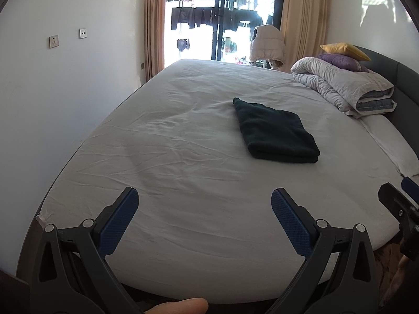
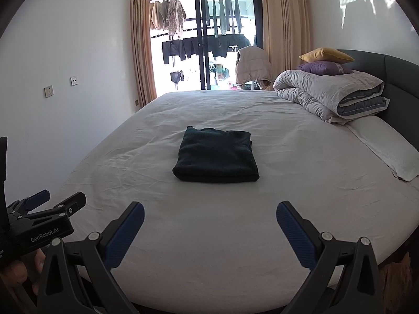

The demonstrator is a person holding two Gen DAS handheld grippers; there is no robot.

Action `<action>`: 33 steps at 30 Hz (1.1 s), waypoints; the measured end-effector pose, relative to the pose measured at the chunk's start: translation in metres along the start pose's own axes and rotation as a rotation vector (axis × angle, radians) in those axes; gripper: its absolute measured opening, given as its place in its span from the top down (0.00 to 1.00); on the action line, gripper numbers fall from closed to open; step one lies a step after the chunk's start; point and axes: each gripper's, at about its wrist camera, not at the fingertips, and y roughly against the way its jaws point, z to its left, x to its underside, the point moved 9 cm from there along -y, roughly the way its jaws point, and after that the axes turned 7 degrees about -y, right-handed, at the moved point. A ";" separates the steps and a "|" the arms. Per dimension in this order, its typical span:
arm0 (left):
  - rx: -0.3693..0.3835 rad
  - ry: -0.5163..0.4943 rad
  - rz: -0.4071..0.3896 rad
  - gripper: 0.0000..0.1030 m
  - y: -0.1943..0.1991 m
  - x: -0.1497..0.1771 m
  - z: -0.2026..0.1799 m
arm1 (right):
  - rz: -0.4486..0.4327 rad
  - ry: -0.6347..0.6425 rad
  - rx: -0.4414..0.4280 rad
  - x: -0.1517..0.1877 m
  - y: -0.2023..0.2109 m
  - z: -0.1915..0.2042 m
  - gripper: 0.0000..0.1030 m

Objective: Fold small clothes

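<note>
A dark green garment (image 1: 275, 132) lies folded into a neat rectangle on the white bed sheet (image 1: 183, 144), near the middle of the bed; it also shows in the right wrist view (image 2: 216, 154). My left gripper (image 1: 204, 196) is open and empty, held over the near edge of the bed, well short of the garment. My right gripper (image 2: 209, 209) is open and empty too, above the near part of the sheet (image 2: 209, 235). The left gripper also shows at the left edge of the right wrist view (image 2: 44, 204).
A rolled grey duvet (image 2: 330, 94) with a purple pillow (image 2: 324, 68) and a yellow pillow (image 2: 326, 55) lies at the headboard (image 2: 398, 78) on the right. A white pillow (image 2: 387, 149) lies nearer. A balcony door with hanging clothes (image 2: 209, 39) is behind the bed.
</note>
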 end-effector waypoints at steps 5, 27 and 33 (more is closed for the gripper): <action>-0.003 -0.010 0.003 0.00 0.000 0.001 -0.003 | 0.002 -0.001 0.001 0.001 0.000 -0.001 0.00; -0.003 -0.039 0.012 0.00 -0.007 0.005 -0.013 | 0.008 -0.010 0.009 -0.001 -0.002 -0.002 0.00; -0.001 -0.042 0.016 0.00 -0.009 0.006 -0.014 | 0.011 -0.012 0.010 0.000 -0.004 -0.004 0.00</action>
